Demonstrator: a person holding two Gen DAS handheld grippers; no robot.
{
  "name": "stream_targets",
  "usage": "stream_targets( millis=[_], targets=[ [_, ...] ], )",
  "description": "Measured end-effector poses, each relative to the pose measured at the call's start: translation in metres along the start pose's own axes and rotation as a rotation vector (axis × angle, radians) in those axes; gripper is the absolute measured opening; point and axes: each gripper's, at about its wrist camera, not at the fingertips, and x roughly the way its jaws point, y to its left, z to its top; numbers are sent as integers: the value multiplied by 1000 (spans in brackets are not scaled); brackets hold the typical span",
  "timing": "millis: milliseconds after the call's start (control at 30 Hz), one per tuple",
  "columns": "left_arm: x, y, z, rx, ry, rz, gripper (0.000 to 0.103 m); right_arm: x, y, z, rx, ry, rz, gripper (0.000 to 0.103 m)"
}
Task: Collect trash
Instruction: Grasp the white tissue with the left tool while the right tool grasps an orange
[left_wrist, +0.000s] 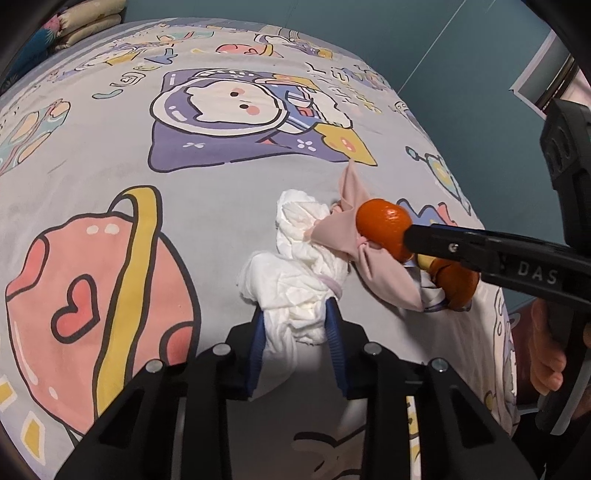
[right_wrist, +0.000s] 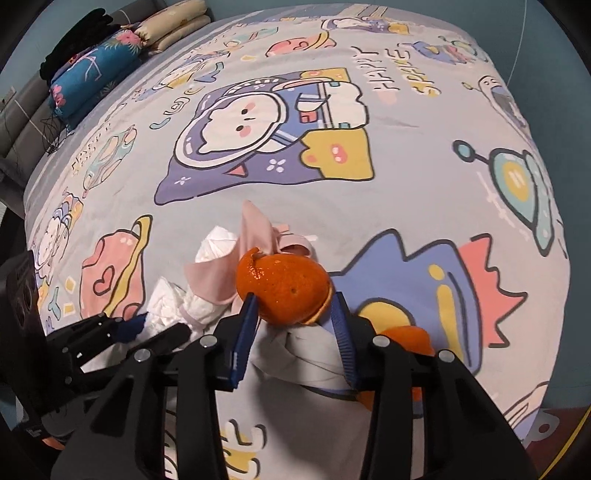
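A crumpled white tissue (left_wrist: 295, 280) lies on the cartoon bedsheet (left_wrist: 207, 192). My left gripper (left_wrist: 297, 325) is shut on its near end. Beside the tissue lies a pink cloth (left_wrist: 354, 236). My right gripper (right_wrist: 293, 314) is shut on a piece of orange peel (right_wrist: 284, 288) and holds it above the pink cloth (right_wrist: 221, 273). In the left wrist view the peel (left_wrist: 384, 225) sits at the tip of the right gripper's black fingers (left_wrist: 443, 240). A second piece of peel (left_wrist: 458, 284) lies under that gripper, and shows in the right wrist view (right_wrist: 410, 339). The left gripper (right_wrist: 147, 328) shows at the lower left of that view.
Folded pillows and blankets (right_wrist: 110, 55) are stacked at the far left corner of the bed. A blue wall (left_wrist: 461, 55) runs beyond the bed's right edge. The bed's near edge drops off below both grippers.
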Motion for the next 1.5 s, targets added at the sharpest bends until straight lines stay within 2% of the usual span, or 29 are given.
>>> stream_targets(
  millis=[200, 500, 533, 633, 800, 1000, 1100, 1300, 1367, 1400, 1433, 1500],
  targets=[
    [-2, 3, -1, -13, -3, -27, 25, 10, 9, 2, -9, 11, 2, 39],
    [-7, 2, 0, -11, -3, -24, 20, 9, 17, -3, -44, -7, -24, 33],
    [-8, 1, 0, -9, -4, -22, 20, 8, 17, -4, -41, -12, -25, 28],
    [-10, 0, -1, -3, -5, -15, 20, 2, 17, -7, -44, -26, -28, 0],
    [-13, -1, -3, -4, -5, -5, 20, 1, 11, -10, -18, -24, -10, 0],
    [-23, -3, -5, 5, -16, -3, 19, -12, 10, -11, -18, -62, 4, 0],
    [-29, -3, -4, 4, -23, -10, 19, -19, 11, -9, -27, -63, 40, 0],
    [-35, -1, -6, -6, -33, -25, 19, -24, 17, -6, -44, -63, 14, 3],
    [-35, 0, -6, -10, -33, -29, 19, -26, 19, -6, -51, -73, 2, 19],
    [-35, 0, -6, -10, -33, -31, 19, -29, 19, -6, -48, -87, 1, 42],
    [-35, 0, -6, -11, -34, -33, 19, -31, 19, -7, -46, -98, -1, 52],
    [-36, 0, -6, -12, -36, -35, 19, -29, 20, -6, -56, -91, -23, 48]
  ],
)
